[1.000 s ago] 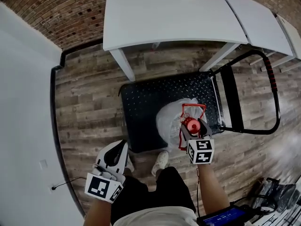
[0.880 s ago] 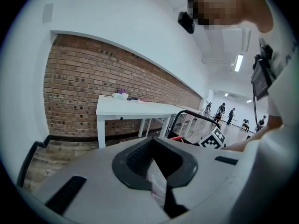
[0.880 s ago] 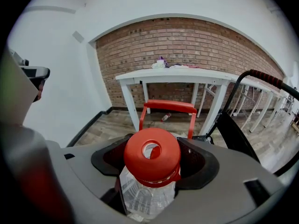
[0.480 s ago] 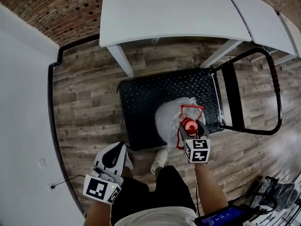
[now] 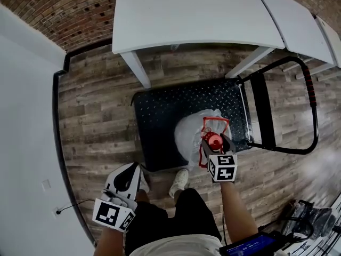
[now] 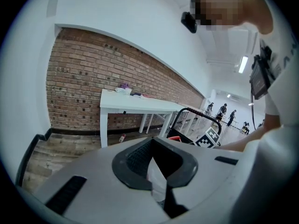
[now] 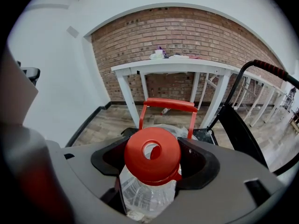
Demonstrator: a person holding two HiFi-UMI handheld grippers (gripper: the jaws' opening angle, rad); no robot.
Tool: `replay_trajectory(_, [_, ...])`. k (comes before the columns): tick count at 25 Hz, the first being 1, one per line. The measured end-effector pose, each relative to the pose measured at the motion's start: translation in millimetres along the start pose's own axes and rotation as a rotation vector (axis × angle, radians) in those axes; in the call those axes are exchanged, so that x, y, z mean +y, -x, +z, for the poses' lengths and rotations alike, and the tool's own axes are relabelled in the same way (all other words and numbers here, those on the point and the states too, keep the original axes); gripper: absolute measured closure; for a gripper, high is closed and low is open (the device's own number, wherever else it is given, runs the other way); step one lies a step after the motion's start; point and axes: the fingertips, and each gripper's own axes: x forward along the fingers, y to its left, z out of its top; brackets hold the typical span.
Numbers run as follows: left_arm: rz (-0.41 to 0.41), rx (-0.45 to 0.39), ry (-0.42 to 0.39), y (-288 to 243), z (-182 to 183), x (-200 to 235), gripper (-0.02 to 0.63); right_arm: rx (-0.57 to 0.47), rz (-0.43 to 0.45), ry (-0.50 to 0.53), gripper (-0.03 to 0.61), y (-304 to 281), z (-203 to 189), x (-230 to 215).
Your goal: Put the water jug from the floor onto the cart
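Water jug [image 5: 193, 135]: clear plastic, red cap [image 5: 212, 140], red carry handle [image 5: 216, 122] standing up beyond the cap. It sits over the near right part of the cart [image 5: 170, 113], above the black studded deck; whether its base rests on the deck cannot be told. Right gripper [image 5: 214, 143] is clamped on the jug's neck just under the cap. In the right gripper view the cap [image 7: 152, 155] fills the space between the two dark pads, which press in on either side, and the ribbed clear body [image 7: 147, 195] hangs below the right gripper [image 7: 152, 171]. The jug is close to the deck's right edge, where the black push handle [image 5: 309, 89] with its red-banded grip leans away to the right, and also close to the near edge. The left and far parts of the deck are bare. The deck's far edge runs near the white table [image 5: 186, 20], with a table leg [image 5: 136, 68] off its far left corner and another off its far right. Person's shoe [image 5: 181, 181] is just off the deck's near edge. Wood floor [image 5: 96, 116] lies open to the left of the cart, as far as the black baseboard [image 5: 57, 132] along the white wall. Brick wall [image 5: 53, 9] stands behind the table. Left gripper [image 5: 127, 176] hangs low at the person's left side, well apart from the cart. In its own view the left gripper [image 6: 159, 171] has its jaws drawn together with nothing between them.
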Motion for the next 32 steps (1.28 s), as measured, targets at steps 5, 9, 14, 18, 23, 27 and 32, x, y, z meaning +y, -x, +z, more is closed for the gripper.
replay_trajectory(5, [-0.003,0.0,0.015,2.8,-3.2,0.5,0.614,-0.01,-0.017,0.011,0.259,2.0,1.2,-2.7])
replay_trajectory(9, [-0.003,0.001,0.011,6.0,-5.3,3.9,0.614,-0.026,-0.024,0.021,0.259,5.4,3.4,-3.6])
replay_trajectory(14, [-0.003,-0.018,0.009,14.8,-2.4,13.4,0.614,-0.088,-0.048,0.032,0.259,27.2,22.4,-2.9])
replay_trajectory(18, [-0.031,-0.035,0.01,23.8,4.3,17.4,0.614,-0.191,-0.084,0.02,0.259,70.1,56.9,4.8])
replay_trajectory(23, [-0.12,-0.089,-0.036,32.3,35.6,20.9,0.614,-0.396,-0.174,0.016,0.27,146.2,124.1,24.4])
replay_trajectory(27, [-0.2,-0.122,-0.094,42.5,60.8,26.5,0.614,-0.498,-0.233,0.008,0.284,200.9,159.7,48.6])
replay_trajectory(32, [-0.27,-0.137,-0.131,69.3,76.7,31.7,0.614,-0.569,-0.29,-0.012,0.331,257.1,174.9,91.8])
